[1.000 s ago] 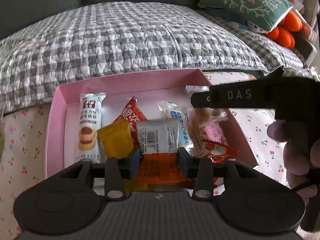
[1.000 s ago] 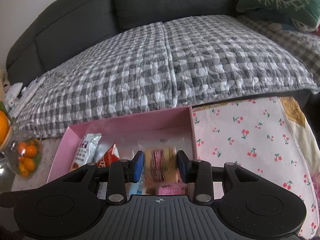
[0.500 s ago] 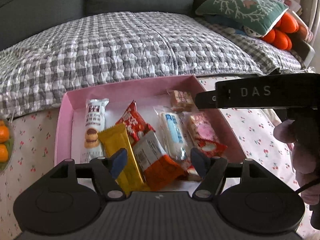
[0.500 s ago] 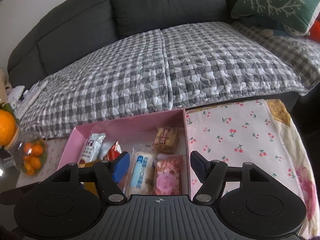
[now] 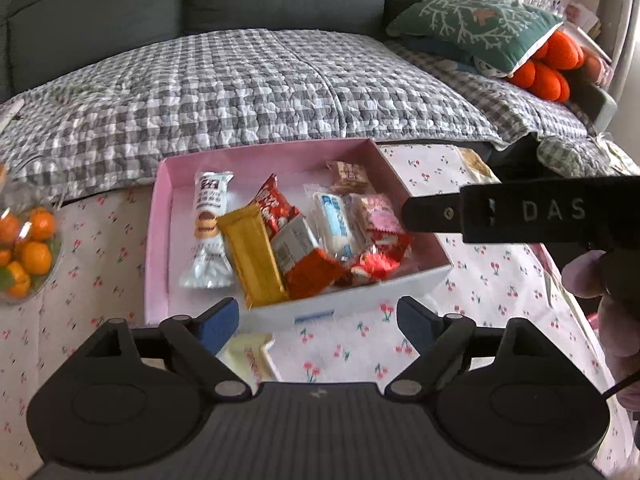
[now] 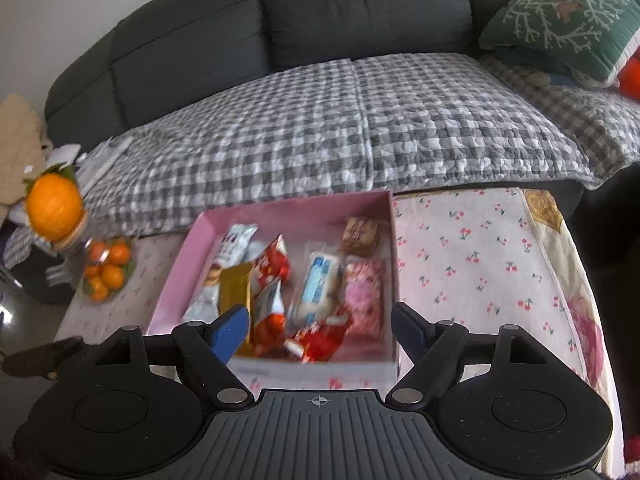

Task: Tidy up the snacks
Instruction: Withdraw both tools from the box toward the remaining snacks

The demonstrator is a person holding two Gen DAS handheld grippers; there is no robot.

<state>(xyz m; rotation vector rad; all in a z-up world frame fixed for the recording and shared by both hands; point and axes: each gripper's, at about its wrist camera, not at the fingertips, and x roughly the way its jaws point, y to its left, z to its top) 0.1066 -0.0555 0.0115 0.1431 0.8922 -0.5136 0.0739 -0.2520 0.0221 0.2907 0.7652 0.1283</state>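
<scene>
Both grippers hover before the pink box at mid-frame on the cherry-print bench. Left gripper fingers are spreading, nothing between them; right gripper the same, opening and empty. Snack packets lie heaped inside the box, one pale packet outside it, lower centre.

The letters "DAS" stand in white on the black right gripper.

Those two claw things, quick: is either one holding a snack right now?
Left gripper: jaws opening, nothing between them.
Right gripper: jaws opening, nothing held; the snacks lie in the pink box.
</scene>
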